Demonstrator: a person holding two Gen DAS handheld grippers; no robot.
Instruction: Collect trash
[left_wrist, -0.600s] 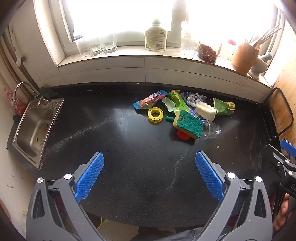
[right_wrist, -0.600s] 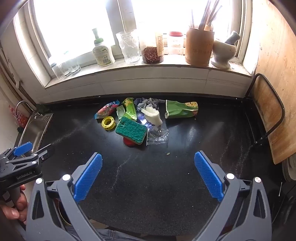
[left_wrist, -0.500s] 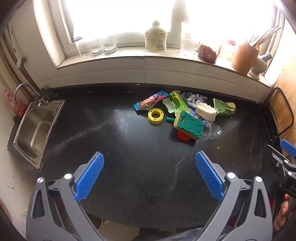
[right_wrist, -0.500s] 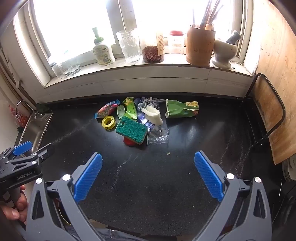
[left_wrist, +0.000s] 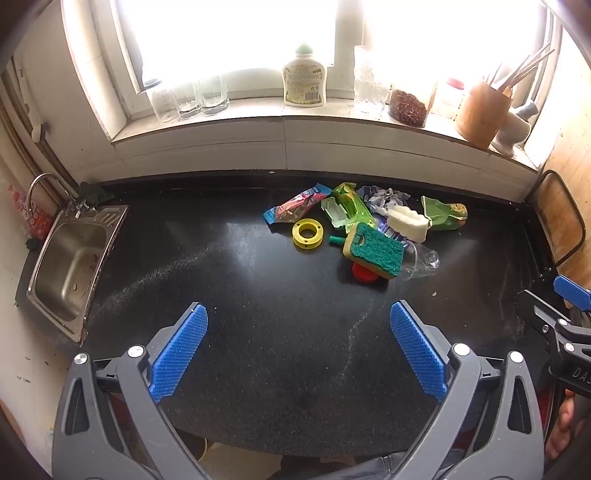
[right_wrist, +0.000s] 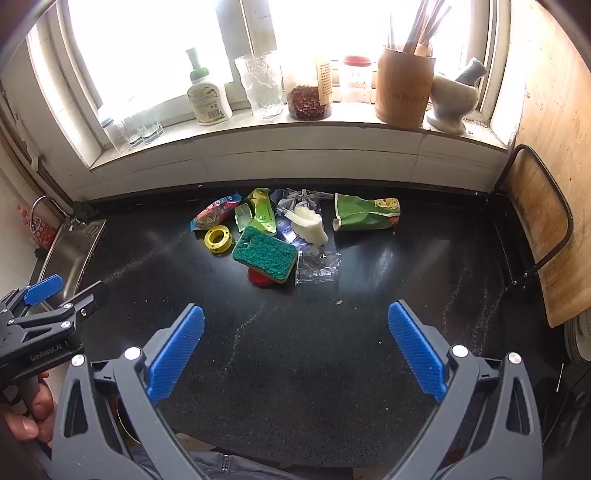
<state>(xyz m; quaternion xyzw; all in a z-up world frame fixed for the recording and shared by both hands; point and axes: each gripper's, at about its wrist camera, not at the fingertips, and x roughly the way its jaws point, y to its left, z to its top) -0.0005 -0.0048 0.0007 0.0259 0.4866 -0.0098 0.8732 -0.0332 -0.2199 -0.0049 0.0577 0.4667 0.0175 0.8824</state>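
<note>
A pile of trash lies at the back middle of the black counter. It holds a green scrub sponge over a red lid, a yellow tape ring, a red-blue snack wrapper, green packets, a white foam piece, a crushed clear plastic cup and a green bag. My left gripper and right gripper are both open and empty, held above the counter's near side, well short of the pile.
A steel sink is set in at the left. The windowsill holds glasses, a soap bottle, jars, a wooden utensil holder and a mortar. A wire rack with wooden boards stands at the right.
Both grippers have drifted very slightly; the pile sits a touch lower in the left wrist view. Nothing was grasped or moved.
</note>
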